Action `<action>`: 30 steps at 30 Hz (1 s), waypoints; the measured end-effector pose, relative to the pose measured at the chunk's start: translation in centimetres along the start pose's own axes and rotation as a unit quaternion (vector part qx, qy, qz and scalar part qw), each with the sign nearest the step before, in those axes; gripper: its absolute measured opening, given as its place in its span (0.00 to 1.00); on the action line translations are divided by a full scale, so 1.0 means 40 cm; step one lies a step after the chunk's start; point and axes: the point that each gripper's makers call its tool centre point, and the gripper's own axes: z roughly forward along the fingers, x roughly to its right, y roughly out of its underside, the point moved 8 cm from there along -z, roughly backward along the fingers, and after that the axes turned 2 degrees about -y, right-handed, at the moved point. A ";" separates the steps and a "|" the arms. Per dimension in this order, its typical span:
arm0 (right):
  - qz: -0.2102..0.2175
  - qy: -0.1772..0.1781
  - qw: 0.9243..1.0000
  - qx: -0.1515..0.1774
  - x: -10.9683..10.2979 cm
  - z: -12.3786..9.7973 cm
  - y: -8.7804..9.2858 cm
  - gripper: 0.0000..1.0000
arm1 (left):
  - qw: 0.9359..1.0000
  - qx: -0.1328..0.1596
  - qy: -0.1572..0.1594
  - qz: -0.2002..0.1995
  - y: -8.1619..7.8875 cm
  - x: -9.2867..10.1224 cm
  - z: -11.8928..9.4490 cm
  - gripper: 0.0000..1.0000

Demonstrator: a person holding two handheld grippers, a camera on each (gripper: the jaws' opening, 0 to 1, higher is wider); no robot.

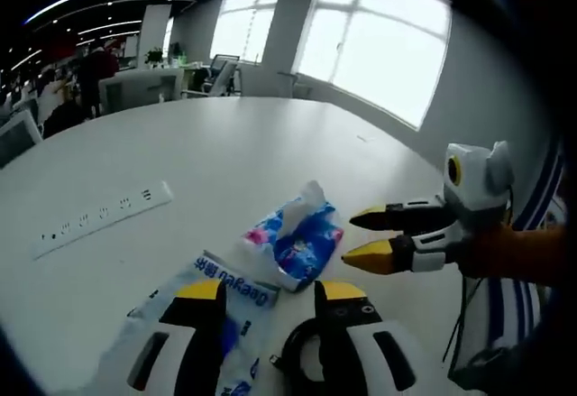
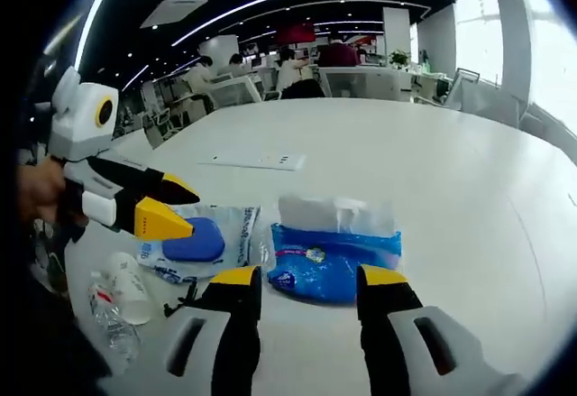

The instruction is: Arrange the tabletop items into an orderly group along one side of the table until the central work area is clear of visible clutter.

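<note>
A blue tissue pack (image 1: 293, 238) with white tissue poking out lies on the white table (image 1: 207, 143). In the right gripper view the tissue pack (image 2: 334, 256) sits just beyond my open right gripper (image 2: 306, 279). My left gripper (image 1: 270, 292) stands open over a clear printed bag (image 1: 221, 292) and a black cable (image 1: 293, 355). The bag (image 2: 230, 229) holds a blue rounded item (image 2: 194, 238). The right gripper (image 1: 352, 236) reaches in from the right, jaws slightly apart, close to the tissue pack. The left gripper (image 2: 185, 208) hovers above the bag, a hand holding it.
A white power strip (image 1: 99, 218) lies on the table to the far left; the same power strip (image 2: 252, 160) lies beyond the bag. A clear plastic bottle (image 2: 108, 315) and a white cup (image 2: 131, 283) lie by the near edge. Desks and people stand far behind.
</note>
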 end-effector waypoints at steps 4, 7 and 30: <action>-0.013 -0.017 1.000 -0.002 -0.024 0.012 0.001 0.47 | 1.000 0.004 -0.015 -0.009 0.020 -0.021 -0.035 0.45; -0.024 -0.027 0.999 -0.008 -0.048 0.017 0.001 0.49 | 0.999 0.008 -0.038 -0.018 0.043 -0.042 -0.074 0.50; -0.062 -0.090 0.993 -0.036 -0.145 0.102 -0.012 0.49 | 0.982 0.003 -0.128 -0.140 0.225 -0.125 -0.191 0.57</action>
